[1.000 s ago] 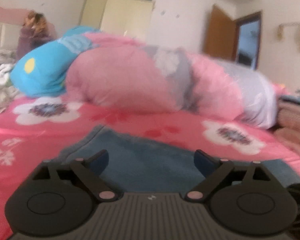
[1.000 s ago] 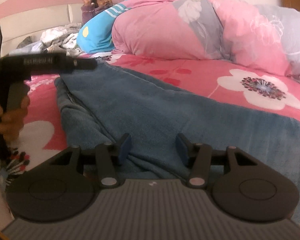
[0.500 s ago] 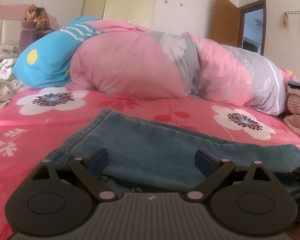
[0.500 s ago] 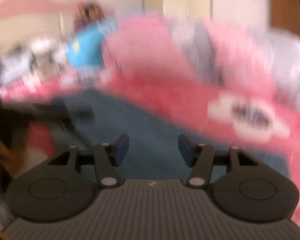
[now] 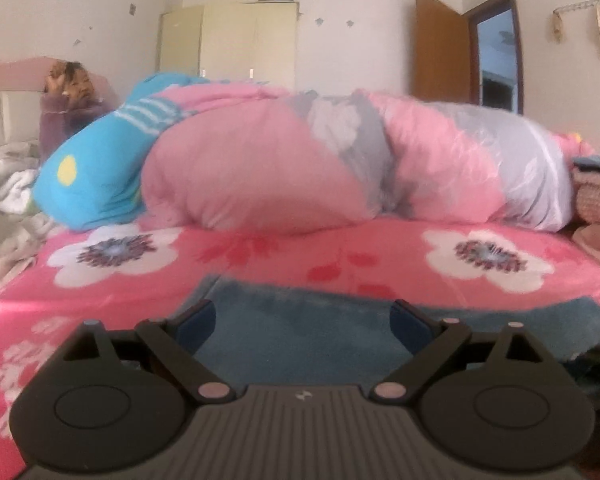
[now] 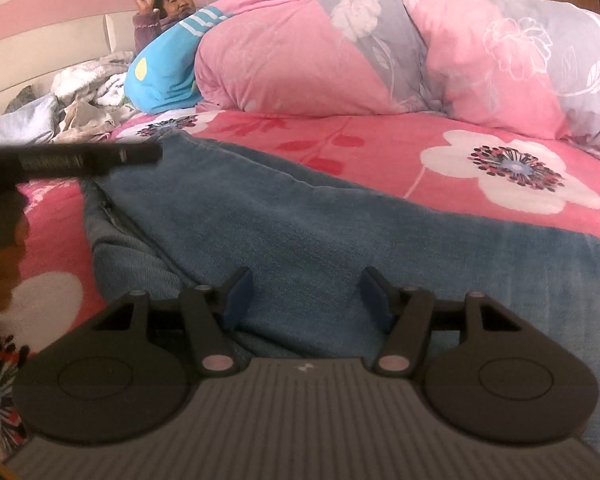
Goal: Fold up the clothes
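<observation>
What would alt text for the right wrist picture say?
Blue jeans lie spread on a pink flowered bedsheet, with the right gripper open just above them. Behind sits a rolled pink quilt; the left gripper reaches in from the left.

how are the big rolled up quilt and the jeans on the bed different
The quilt is pink with grey flower patches; the jeans are plain blue denim. The quilt is rolled into a tall puffy bundle at the far side of the bed, while the jeans lie low and nearly flat at the near side. Both rest on the bed's pink flowered sheet.
</observation>
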`<state>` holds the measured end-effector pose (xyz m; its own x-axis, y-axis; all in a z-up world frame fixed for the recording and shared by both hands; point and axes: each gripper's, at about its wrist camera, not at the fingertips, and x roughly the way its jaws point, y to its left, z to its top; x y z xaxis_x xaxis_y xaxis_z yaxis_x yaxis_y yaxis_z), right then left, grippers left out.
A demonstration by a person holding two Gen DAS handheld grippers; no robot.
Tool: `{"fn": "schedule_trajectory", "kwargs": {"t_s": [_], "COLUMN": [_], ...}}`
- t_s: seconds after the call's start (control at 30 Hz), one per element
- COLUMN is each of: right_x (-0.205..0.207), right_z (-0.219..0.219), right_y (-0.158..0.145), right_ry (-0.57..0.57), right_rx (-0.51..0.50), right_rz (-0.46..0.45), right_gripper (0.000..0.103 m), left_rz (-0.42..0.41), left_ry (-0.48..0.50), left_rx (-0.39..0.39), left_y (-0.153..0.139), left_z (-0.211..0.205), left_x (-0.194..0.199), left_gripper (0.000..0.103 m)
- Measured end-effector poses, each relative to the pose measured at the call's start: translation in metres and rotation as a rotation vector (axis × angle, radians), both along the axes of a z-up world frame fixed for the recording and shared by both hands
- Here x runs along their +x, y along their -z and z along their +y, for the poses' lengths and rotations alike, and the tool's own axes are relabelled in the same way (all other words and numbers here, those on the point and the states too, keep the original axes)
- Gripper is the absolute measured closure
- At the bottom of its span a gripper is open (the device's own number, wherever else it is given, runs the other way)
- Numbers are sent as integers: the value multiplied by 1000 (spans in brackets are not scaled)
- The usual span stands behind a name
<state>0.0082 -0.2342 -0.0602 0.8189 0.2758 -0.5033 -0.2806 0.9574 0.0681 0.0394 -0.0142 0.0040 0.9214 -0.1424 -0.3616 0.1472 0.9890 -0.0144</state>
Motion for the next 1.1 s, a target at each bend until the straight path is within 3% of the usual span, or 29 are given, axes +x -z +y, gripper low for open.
{"fn": "schedule_trajectory", "kwargs": {"t_s": [0.17, 0.33, 0.4, 1.1], "right_x": [0, 0, 0, 0], "right_z": [0, -1, -2, -3], "right_y": [0, 1, 1, 1], "right_ry": [0, -2, -4, -8], "right_rx": [2, 9, 14, 18], "right_rz": [-3, -3, -3, -4], "right_gripper": [42, 42, 41, 40], "left_rz": [73, 226, 207, 215], "left_ry": [73, 103, 99, 107], "left_rx": [-63, -17, 0, -14], "left_y": [-2, 35, 45, 44], "left_z": [-14, -33, -35, -32], "left_x": [19, 41, 38, 41], "left_gripper": [8, 8, 6, 5]}}
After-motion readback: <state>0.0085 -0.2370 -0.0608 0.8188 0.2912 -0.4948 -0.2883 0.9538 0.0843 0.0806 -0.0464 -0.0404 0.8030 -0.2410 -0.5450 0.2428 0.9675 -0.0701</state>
